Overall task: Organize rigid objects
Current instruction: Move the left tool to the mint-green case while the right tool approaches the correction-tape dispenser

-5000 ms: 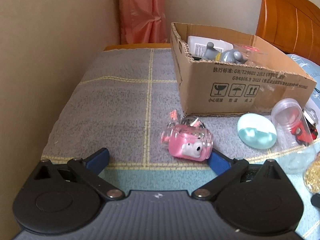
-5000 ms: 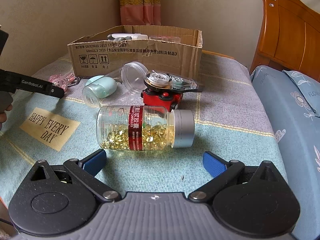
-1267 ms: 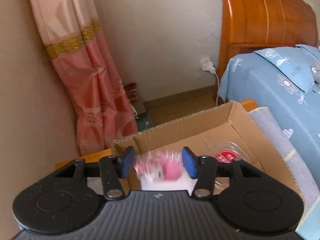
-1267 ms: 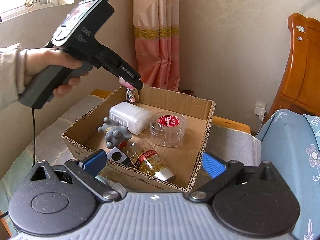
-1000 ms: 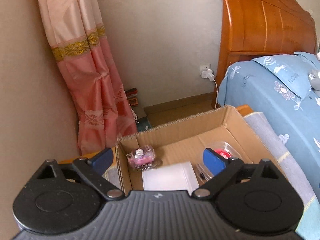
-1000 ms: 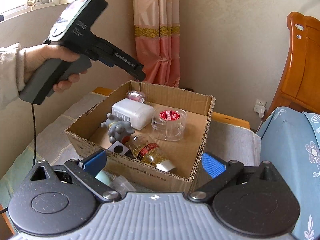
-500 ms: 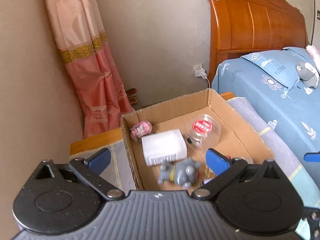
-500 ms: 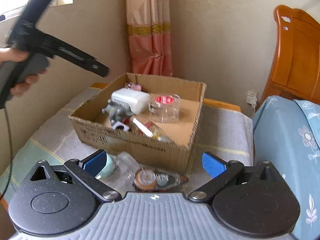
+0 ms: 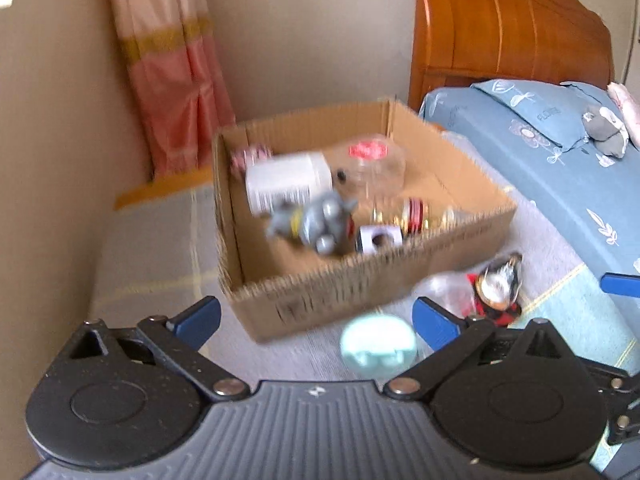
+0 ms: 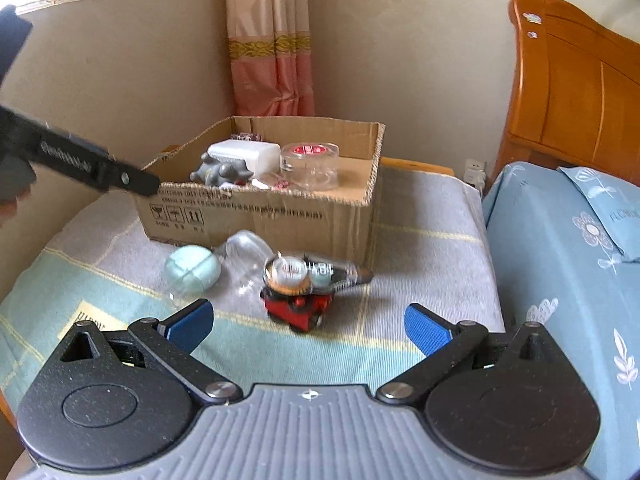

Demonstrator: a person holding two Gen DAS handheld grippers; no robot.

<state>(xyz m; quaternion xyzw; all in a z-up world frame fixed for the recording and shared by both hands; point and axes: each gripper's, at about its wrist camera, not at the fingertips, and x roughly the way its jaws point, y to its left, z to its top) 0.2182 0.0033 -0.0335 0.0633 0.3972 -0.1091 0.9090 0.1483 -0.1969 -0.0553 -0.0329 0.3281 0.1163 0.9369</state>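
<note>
A cardboard box [image 10: 256, 216] [image 9: 360, 284] stands on the cloth-covered table. It holds a white container [image 10: 244, 155], a grey toy [image 10: 222, 172], a clear round tub with a red lid [image 10: 310, 160], a capsule bottle [image 9: 416, 212] and a pink keychain [image 9: 250, 156]. In front of the box lie a mint egg-shaped case [image 10: 193, 270] [image 9: 378, 346], a clear jar [image 10: 244, 254] and a correction tape on a red toy [image 10: 298, 292] [image 9: 496, 288]. My left gripper [image 9: 316, 316] is open and empty, above the mint case. My right gripper [image 10: 308, 320] is open and empty, just before the red toy.
A bed with blue bedding [image 10: 560, 260] and a wooden headboard [image 10: 576, 92] is on the right. A wall and a pink curtain [image 10: 272, 40] stand behind the table. The left gripper's body [image 10: 80, 164] reaches in from the left in the right wrist view.
My left gripper let the pink keychain fall into the box, opened and drew back toward the mint case. My right gripper pulled back and down, so the red toy is now near.
</note>
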